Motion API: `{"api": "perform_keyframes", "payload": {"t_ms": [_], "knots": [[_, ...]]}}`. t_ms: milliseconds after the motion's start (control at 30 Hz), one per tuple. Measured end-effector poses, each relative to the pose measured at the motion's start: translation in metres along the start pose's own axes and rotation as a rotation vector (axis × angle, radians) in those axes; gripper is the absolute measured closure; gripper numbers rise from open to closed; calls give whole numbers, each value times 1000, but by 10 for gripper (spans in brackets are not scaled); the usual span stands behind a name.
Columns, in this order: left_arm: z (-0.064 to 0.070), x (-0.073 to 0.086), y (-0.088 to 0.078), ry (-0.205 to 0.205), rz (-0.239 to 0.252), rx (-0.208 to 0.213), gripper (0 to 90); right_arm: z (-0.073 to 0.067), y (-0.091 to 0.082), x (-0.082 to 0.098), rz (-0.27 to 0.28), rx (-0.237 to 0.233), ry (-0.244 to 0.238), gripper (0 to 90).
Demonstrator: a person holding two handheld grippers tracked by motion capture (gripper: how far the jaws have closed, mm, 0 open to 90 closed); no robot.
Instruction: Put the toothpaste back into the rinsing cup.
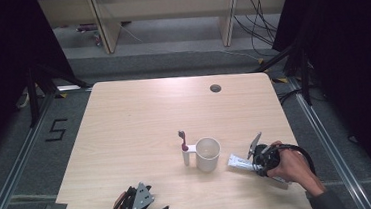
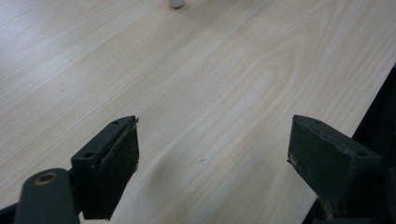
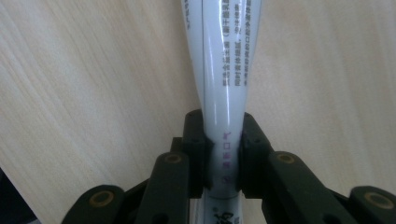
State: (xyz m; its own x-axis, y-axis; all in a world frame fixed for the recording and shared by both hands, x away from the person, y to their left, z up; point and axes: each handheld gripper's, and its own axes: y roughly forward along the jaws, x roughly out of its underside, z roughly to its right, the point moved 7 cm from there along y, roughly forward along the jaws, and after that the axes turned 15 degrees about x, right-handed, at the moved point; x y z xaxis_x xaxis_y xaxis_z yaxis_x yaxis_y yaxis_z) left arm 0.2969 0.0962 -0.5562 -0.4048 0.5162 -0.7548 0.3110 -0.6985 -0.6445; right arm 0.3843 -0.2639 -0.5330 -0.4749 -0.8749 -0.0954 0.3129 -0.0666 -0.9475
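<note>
The right gripper (image 3: 223,154) clamps a white toothpaste tube (image 3: 223,70), which lies on the wooden surface (image 1: 135,123) just right of a white cup (image 1: 208,154) and a toothbrush (image 1: 183,141). The left gripper (image 2: 212,158) gapes empty at the near edge.

We read a black "5" marked on the floor (image 1: 56,130), well off to the far left of the left tool (image 1: 139,208). The white tube (image 3: 224,70) pinched between the right tool's (image 3: 223,154) jaws carries lines of small dark print and some purple characters, too fine for us to make out.
</note>
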Motion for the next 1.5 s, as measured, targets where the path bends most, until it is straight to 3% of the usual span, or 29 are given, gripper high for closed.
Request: {"api": "perform_keyframes", "payload": {"t_ms": [33,67,100,133,233,267,400,500,633,700,733,767,800,833,867,900,967,1000,1067,1133,1167,1267,1400,1433,1500], "knots": [[-1,2,-3,21,-33,-5,162,1,-1,0,3,4,4,767],[-1,1,-2,13,-24,-5,162,3,-3,-1,31,-1,-10,767],[-1,1,-3,18,-31,-6,162,5,-6,0,30,8,15,767],[0,0,0,-2,2,0,162,6,-7,1,41,13,32,767],[0,1,-2,10,-22,-4,162,15,-13,1,98,31,49,767],[0,0,0,2,-1,-1,162,18,-15,1,115,36,57,767],[0,0,0,-1,0,1,162,27,-25,0,169,58,110,768],[0,0,0,-5,1,-1,162,36,-30,-1,224,83,119,768],[-2,1,-1,5,-14,-8,163,43,-38,-6,294,81,176,768],[-2,1,-1,-8,-2,-10,162,47,-44,-7,322,93,242,768],[-2,1,0,-11,2,-11,163,53,-46,-10,382,104,218,768],[-3,1,-1,-10,2,-10,162,54,-50,-12,382,106,264,767],[-3,1,-1,-11,4,-11,162,57,-53,-13,401,105,279,767],[-3,0,-1,-10,6,-13,162,61,-55,-15,444,117,265,767],[-3,0,-1,-12,7,-15,163,63,-58,-18,481,114,291,768],[-4,0,-1,-10,4,-19,163,67,-59,-21,513,118,287,768],[-4,0,-1,-14,10,-17,163,69,-64,-25,548,117,318,768],[-4,0,-2,-14,10,-18,162,70,-66,-29,582,118,366,768],[-5,0,-2,-12,10,-18,163,71,-68,-30,584,100,364,768],[-3,0,-2,-19,18,-16,163,72,-70,-37,630,97,376,769],[-5,1,-3,-2,-4,-21,163,72,-72,-38,627,94,381,768],[-5,0,-3,-9,5,-24,163,73,-74,-45,672,67,393,768],[-4,-1,-2,-19,32,-16,163,74,-78,-56,725,87,395,768],[-4,-1,-2,-20,33,-16,163,73,-79,-58,730,74,410,768],[-4,0,-3,-14,14,-16,163,72,-82,-65,779,86,412,768]]}}
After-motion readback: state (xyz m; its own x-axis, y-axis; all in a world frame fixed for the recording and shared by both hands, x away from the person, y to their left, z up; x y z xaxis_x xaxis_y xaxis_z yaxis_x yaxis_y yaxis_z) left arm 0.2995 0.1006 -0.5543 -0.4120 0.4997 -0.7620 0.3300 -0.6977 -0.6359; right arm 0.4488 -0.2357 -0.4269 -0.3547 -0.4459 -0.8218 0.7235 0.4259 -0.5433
